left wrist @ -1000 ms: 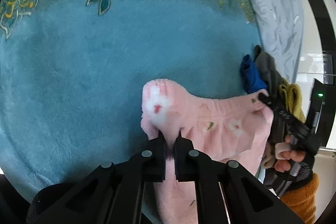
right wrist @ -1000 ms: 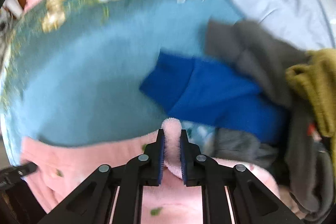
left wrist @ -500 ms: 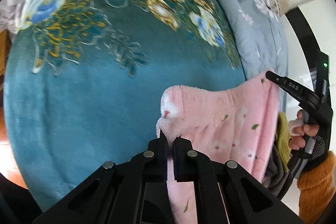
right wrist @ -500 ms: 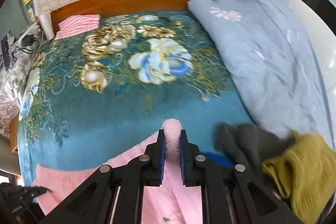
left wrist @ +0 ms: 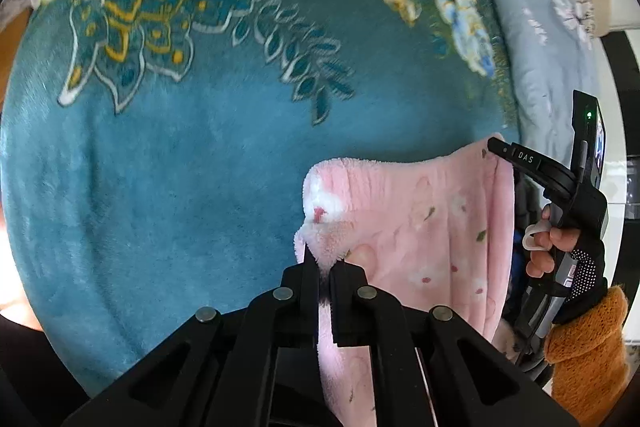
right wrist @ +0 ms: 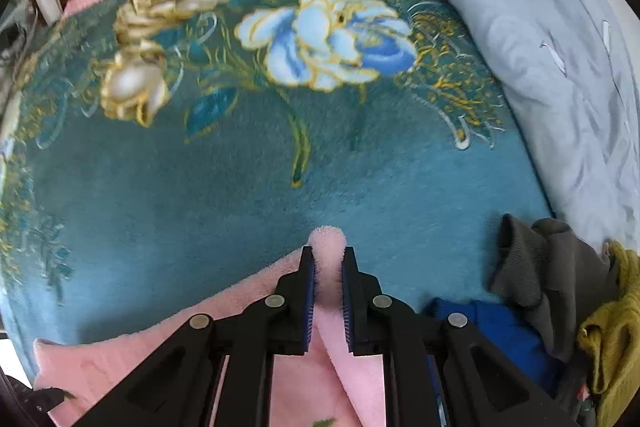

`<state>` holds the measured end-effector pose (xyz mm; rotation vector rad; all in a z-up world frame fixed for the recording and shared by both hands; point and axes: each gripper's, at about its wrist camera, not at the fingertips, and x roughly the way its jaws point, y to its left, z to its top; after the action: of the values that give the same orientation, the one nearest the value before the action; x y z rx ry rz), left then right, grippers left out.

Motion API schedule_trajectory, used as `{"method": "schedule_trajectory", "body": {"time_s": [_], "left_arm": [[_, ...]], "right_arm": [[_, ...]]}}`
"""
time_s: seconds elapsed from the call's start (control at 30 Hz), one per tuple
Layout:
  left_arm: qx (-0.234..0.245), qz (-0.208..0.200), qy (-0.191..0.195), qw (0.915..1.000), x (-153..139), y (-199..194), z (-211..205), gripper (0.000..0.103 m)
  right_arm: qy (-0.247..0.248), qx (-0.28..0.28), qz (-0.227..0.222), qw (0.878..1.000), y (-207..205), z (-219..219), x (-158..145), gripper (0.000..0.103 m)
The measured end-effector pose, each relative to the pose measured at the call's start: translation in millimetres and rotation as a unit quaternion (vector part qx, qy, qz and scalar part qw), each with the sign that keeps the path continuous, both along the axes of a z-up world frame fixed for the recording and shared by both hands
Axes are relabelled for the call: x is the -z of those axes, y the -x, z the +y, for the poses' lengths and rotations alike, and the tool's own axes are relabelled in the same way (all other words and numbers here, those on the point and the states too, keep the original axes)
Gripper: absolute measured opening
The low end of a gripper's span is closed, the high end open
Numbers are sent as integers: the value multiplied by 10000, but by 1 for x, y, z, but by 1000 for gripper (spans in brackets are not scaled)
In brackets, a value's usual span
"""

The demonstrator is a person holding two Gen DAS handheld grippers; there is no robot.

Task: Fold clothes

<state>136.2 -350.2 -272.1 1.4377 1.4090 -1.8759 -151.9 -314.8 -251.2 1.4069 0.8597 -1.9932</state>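
While both tongs (left wrist: 325, 259) (right wrist: 328, 259) pinch the pink garment (left wrist: 420, 227), grey (right wrist: 548, 263), blue (right wrist: 500, 331) and mustard clothes (right wrist: 616, 339) lie rightward.

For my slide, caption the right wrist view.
Right gripper pinches a pink fleece garment above a teal floral blanket.

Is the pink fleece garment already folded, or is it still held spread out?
Spread, not folded. The pink fleece garment hangs stretched between the left tool and right tool, each pinching one edge.
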Motion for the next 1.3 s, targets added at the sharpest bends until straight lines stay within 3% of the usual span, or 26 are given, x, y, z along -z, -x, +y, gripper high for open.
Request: {"method": "schedule_trajectory", "body": {"time_s": [0.23,0.33,0.43,0.47,0.73,0.93,1.07,1.13,1.2,1.3], "left_arm": [[193,-201,-139,9995,12,9,2,4],[251,-245,-144,9993,12,9,2,4],[216,-229,-259,9992,15,7,0,4],[185,-208,-296,9992,16,6,-1,4],[19,-51,-356,9994,12,0,-3,14],[-255,91,-312,9991,1,-12,-2,21],[-376,165,-78,9991,-16,-22,2,27],[-426,182,9,9989,-23,-25,4,27],[-482,180,183,9985,-33,-28,6,27],[-444,230,612,9969,-51,-27,11,27]], "right_arm": [[-149,258,-80,9995,8,2,19,17],[-180,232,-107,9995,8,3,17,25],[43,350,-314,9989,11,13,3,52],[150,410,-384,9983,12,18,-4,59],[1009,952,29,9903,8,119,-109,59],[1666,1954,377,9657,-31,273,-176,61],[1744,3200,427,9303,-79,413,-177,62],[1872,3973,305,8979,-107,483,-167,62],[2165,4891,86,8449,-140,558,-150,62],[2614,6046,-171,7522,-189,646,-122,62]]}}
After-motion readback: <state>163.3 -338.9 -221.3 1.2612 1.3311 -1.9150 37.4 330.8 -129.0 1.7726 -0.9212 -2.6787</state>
